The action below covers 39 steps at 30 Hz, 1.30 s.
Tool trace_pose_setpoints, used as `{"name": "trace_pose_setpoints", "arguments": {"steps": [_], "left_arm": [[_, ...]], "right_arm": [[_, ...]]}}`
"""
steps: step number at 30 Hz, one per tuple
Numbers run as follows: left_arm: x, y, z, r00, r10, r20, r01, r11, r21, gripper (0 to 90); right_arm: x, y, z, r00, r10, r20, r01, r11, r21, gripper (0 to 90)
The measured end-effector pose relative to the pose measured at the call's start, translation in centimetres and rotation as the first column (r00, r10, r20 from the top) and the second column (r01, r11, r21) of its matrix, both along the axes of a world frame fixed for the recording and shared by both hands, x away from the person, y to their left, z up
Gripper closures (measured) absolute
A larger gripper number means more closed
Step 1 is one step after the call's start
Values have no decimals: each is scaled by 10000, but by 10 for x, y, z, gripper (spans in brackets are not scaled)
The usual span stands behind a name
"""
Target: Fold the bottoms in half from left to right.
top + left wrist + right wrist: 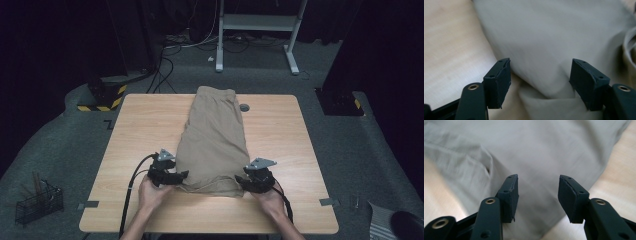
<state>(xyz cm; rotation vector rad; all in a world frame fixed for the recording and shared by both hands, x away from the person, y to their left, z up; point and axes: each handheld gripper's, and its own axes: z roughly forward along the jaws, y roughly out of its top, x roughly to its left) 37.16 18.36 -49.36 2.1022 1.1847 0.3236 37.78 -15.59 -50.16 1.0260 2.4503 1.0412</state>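
A pair of tan shorts (214,140) lies folded lengthwise down the middle of the wooden table (145,130), waistband at the far end. My left gripper (180,176) rests at the near left corner of the shorts. Its jaws stand open, and a folded edge of the cloth (544,50) lies between them with neither pad pressing on it (540,75). My right gripper (242,182) is at the near right corner. It is open too, its jaws hovering apart over the cloth (536,150) near the edge (538,192).
A small grey round cap (244,107) sits on the table beside the waistband. On the floor, a wire basket (37,202) stands at the left. A white desk frame (257,30) and cables lie beyond the far edge.
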Motion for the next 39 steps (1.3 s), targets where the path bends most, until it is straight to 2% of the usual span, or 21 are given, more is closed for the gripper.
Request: {"name": "trace_pose_setpoints", "arguments": {"steps": [2, 4, 6, 8, 10, 12, 14, 16, 18, 20, 22, 24, 27, 28, 31, 32, 33, 34, 36, 37, 39], "left_arm": [[-14, 6, -9, 9996, 98, -281, -106, 9995, -297, 329], [-30, 15, -17, 9987, 180, -469, -193, 9994, -280, 330], [-42, 23, -18, 9989, 265, -388, -274, 9994, -212, 326], [-46, 31, -12, 9984, 536, -157, -541, 9981, -288, 331], [-39, 34, -2, 9964, 812, 255, -795, 9948, -637, 344], [-26, 30, 7, 9950, 868, 496, -815, 9917, -993, 346], [-10, 22, 8, 9938, 924, 610, -871, 9925, -858, 360], [9, 13, 4, 9919, 1190, 449, -1164, 9916, -560, 382], [24, 8, -2, 9898, 1389, 314, -1379, 9900, -297, 446], [32, 6, -9, 9903, 1388, 96, -1384, 9897, -366, 554], [33, 4, -14, 9927, 1200, -116, -1202, 9926, -155, 688], [27, 3, -15, 9963, 849, -126, -847, 9962, 194, 834], [10, 7, -16, 9972, 609, -441, -616, 9980, -154, 885], [5, 9, -17, 9974, 516, -508, -529, 9983, -247, 886], [-13, 13, -18, 9955, 311, -890, -390, 9954, -877, 881], [-20, 15, -17, 9962, 299, -813, -359, 9967, -733, 866], [-21, 14, -15, 9967, 384, -717, -430, 9971, -634, 784], [-20, 15, -12, 9976, 449, -523, -471, 9980, -422, 709], [-9, 16, -4, 9972, 712, -209, -718, 9969, -308, 569], [-6, 15, -2, 9971, 746, -136, -750, 9967, -306, 528], [12, 13, 5, 9955, 935, 160, -930, 9951, -323, 516]], "right_arm": [[-8, -6, -4, 9998, 178, -119, -177, 9998, 83, 496], [-18, -15, -9, 9995, 259, -157, -259, 9997, -29, 488], [-25, -23, -12, 9997, 192, -151, -193, 9998, -63, 484], [-26, -28, -10, 10000, -71, 5, 71, 9999, 97, 486], [-21, -30, -6, 9990, -431, 102, 427, 9984, 372, 489], [-11, -26, -2, 9963, -829, 226, 816, 9954, 507, 498], [1, -21, -1, 9932, -1141, 230, 1126, 9920, 577, 518], [13, -15, -2, 9889, -1478, 167, 1470, 9882, 422, 537], [26, -13, -6, 9849, -1730, 54, 1727, 9846, 283, 590], [32, -13, -9, 9831, -1824, -158, 1828, 9828, 267, 643], [36, -13, -13, 9849, -1703, -319, 1708, 9852, 118, 746], [33, -13, -15, 9911, -1318, -177, 1317, 9913, -67, 889], [26, -13, -14, 9961, -865, 187, 875, 9945, -579, 900], [23, -15, -14, 9965, -803, 243, 818, 9944, -663, 900], [13, -20, -14, 9978, -599, 274, 617, 9956, -707, 900], [11, -21, -14, 9982, -555, 229, 570, 9960, -681, 900], [6, -23, -14, 9986, -524, 81, 528, 9967, -612, 889], [5, -24, -13, 9988, -487, 84, 492, 9968, -626, 856], [6, -26, -10, 9982, -600, 66, 602, 9975, -376, 759], [10, -26, -7, 9973, -735, 58, 736, 9973, -86, 707], [16, -25, -3, 9944, -1049, 148, 1047, 9944, 136, 655]]}}
